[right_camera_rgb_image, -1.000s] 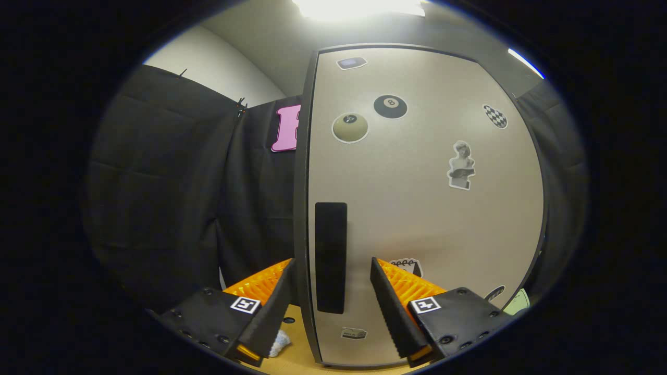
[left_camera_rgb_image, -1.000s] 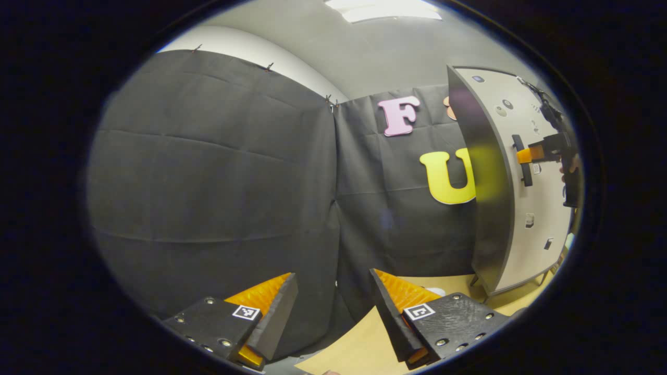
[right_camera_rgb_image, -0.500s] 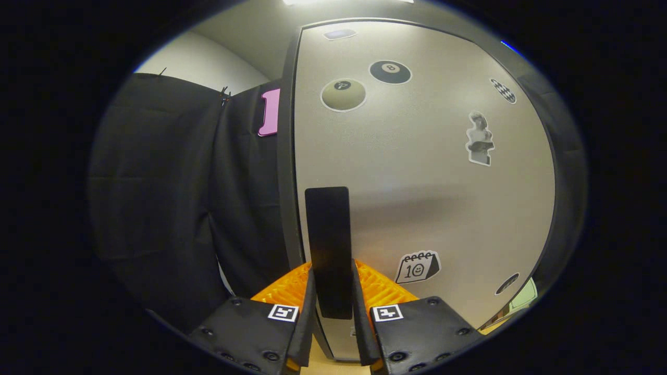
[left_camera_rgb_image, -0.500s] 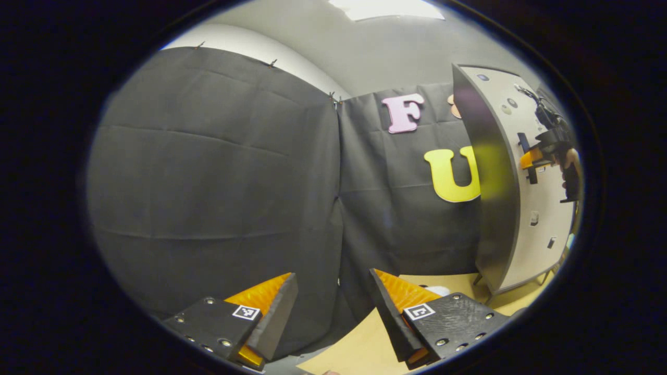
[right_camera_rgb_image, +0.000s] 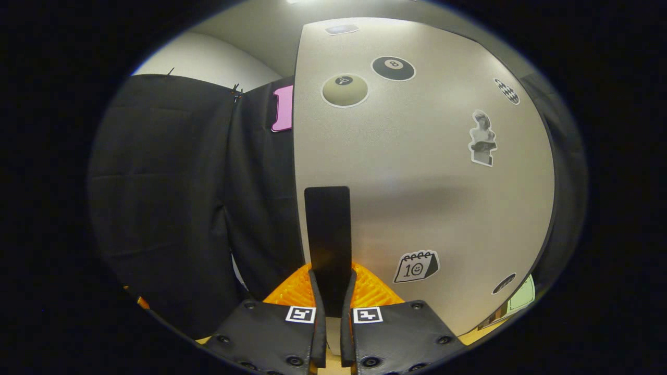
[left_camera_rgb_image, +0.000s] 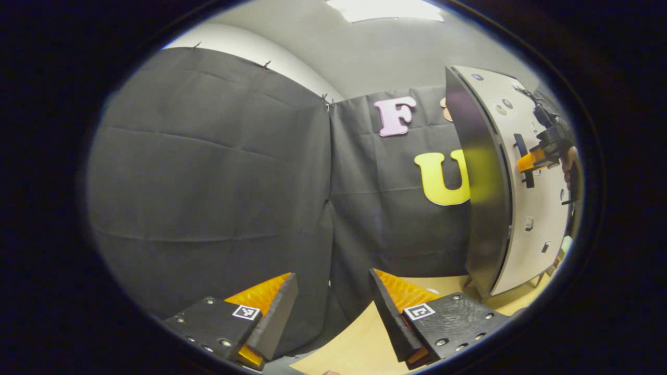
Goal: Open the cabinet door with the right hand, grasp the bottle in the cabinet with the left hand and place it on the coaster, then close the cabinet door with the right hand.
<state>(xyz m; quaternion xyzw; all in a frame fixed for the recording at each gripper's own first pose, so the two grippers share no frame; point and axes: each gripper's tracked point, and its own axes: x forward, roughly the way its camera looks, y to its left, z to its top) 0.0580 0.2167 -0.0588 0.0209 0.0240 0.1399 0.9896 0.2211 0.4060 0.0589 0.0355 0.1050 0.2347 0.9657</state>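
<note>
The right tongs [right_camera_rgb_image: 328, 291] were clamped on the flat black vertical bar handle [right_camera_rgb_image: 327, 229] of the pale grey sticker-covered cabinet door [right_camera_rgb_image: 432, 177], both fingers pressing its lower end, the bar rising straight ahead between them. The handle appeared rigid and smooth; a grip low on the bar, as held, should give leverage, though the pads could slide along it under pull. The door looked like a light, stiff panel, likely swinging freely on its hinge.

The left tongs [left_camera_rgb_image: 333, 302] stood wide apart and empty above the light wooden tabletop [left_camera_rgb_image: 359, 344]. The door [left_camera_rgb_image: 526, 198] lay well ahead and to their right, with the right tongs [left_camera_rgb_image: 526, 162] on its handle there.
</note>
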